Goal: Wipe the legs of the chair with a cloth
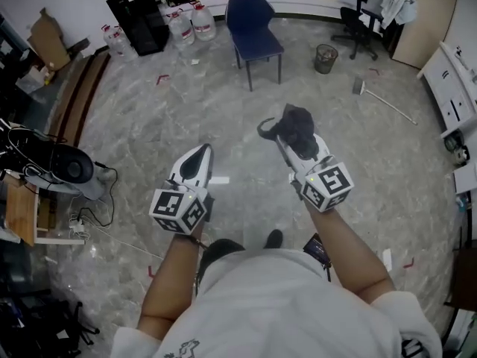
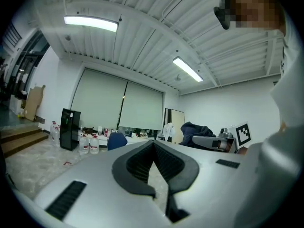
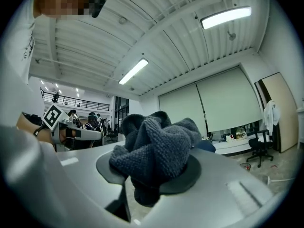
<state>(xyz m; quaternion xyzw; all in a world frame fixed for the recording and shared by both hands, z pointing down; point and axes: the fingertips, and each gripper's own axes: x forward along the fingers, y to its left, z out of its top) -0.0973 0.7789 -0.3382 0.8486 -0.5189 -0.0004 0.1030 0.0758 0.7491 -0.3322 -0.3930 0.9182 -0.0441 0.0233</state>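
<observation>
A blue chair [image 1: 253, 22] on thin dark legs [image 1: 250, 74] stands far ahead on the marble floor, well beyond both grippers; a sliver of it also shows in the left gripper view as the blue chair [image 2: 116, 140]. My right gripper [image 1: 289, 134] is shut on a bunched dark grey cloth [image 1: 297, 124], held at about waist height. In the right gripper view the cloth [image 3: 156, 148] bulges over the jaws and hides their tips. My left gripper [image 1: 202, 150] is level with it on the left, its jaws [image 2: 153, 143] meeting at the tips with nothing between them.
Behind the chair are a black cabinet [image 1: 139, 15], large water bottles [image 1: 192, 24] and a long white counter [image 1: 298, 2]. A wire bin [image 1: 325, 58], a black office chair [image 1: 360, 28] and a long-handled tool [image 1: 384, 99] lie right. A black fan [image 1: 63, 164] and cables sit left.
</observation>
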